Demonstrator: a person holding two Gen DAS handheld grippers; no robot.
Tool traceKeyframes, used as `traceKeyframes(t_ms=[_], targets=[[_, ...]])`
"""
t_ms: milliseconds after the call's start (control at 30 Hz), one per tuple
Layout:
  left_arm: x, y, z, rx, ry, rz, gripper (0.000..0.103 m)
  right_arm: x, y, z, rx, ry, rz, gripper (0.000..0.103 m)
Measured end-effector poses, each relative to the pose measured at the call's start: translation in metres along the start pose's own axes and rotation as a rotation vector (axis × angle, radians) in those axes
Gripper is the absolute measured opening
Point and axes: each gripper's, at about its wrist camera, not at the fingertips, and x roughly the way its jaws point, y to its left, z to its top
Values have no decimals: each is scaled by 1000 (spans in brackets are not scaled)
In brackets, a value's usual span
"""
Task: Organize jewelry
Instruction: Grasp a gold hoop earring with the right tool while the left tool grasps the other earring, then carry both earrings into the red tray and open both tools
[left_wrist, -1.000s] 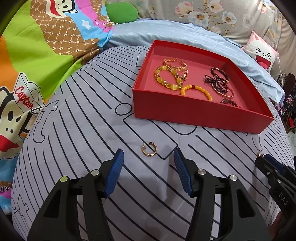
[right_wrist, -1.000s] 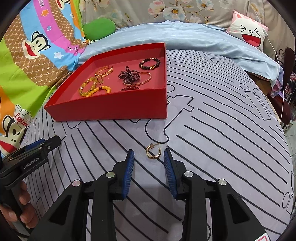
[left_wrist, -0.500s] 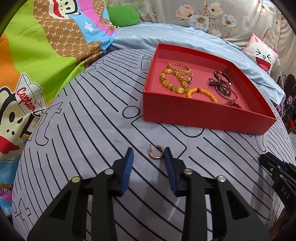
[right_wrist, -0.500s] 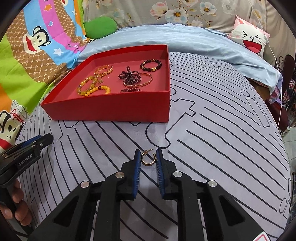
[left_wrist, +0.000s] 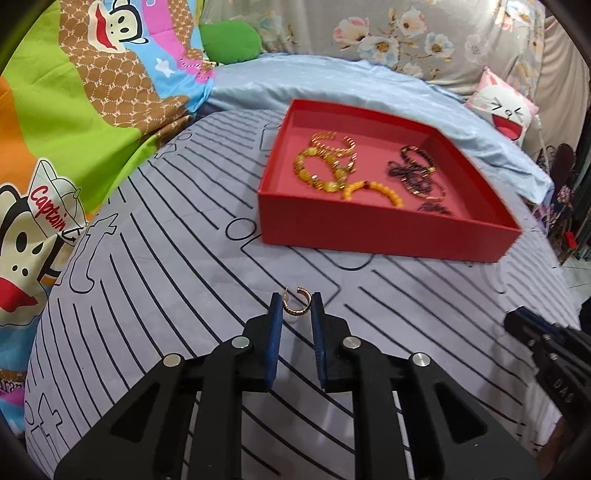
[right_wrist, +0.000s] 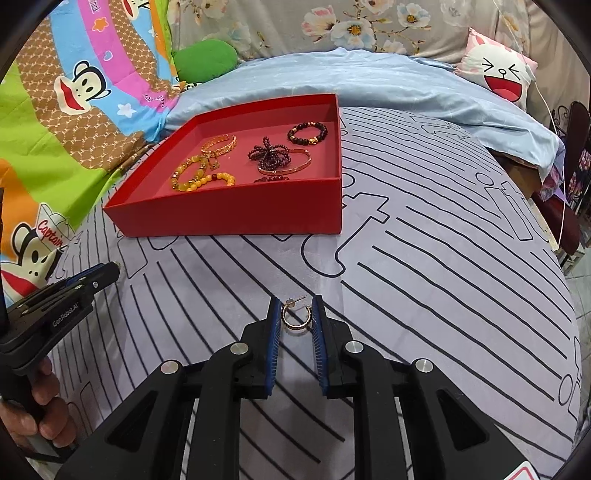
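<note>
My left gripper (left_wrist: 295, 306) is shut on a gold hoop earring (left_wrist: 296, 304) and holds it just above the striped grey cloth (left_wrist: 166, 280). My right gripper (right_wrist: 295, 312) is shut on a second gold hoop earring (right_wrist: 294, 319), also over the cloth. The red tray (left_wrist: 369, 227) lies beyond both grippers; it also shows in the right wrist view (right_wrist: 229, 218). It holds yellow bead bracelets (left_wrist: 325, 177), gold bangles and dark red bead bracelets (right_wrist: 271, 153). The left gripper shows at the left edge of the right wrist view (right_wrist: 74, 291).
A colourful cartoon blanket (left_wrist: 74, 122) lies to the left. A light blue sheet (right_wrist: 388, 85) and a white cartoon pillow (right_wrist: 498, 74) lie behind the tray. A green cushion (left_wrist: 231, 40) sits at the back. The bed's edge drops off at the right.
Both grippers have closed from wide open onto their earrings. Each earring now sits pinched between the pads and is lifted off the cloth.
</note>
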Motion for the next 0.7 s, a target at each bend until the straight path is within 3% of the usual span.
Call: traceKeyframes(t_ms=[367,700], targets=[[-53,-19,0,-2,-45,-86,15,-42,17,-1,-27,-59,61,16],[-93,-44,13,54,-92,-98,15,-80,31,15,-56,-146,89,16]])
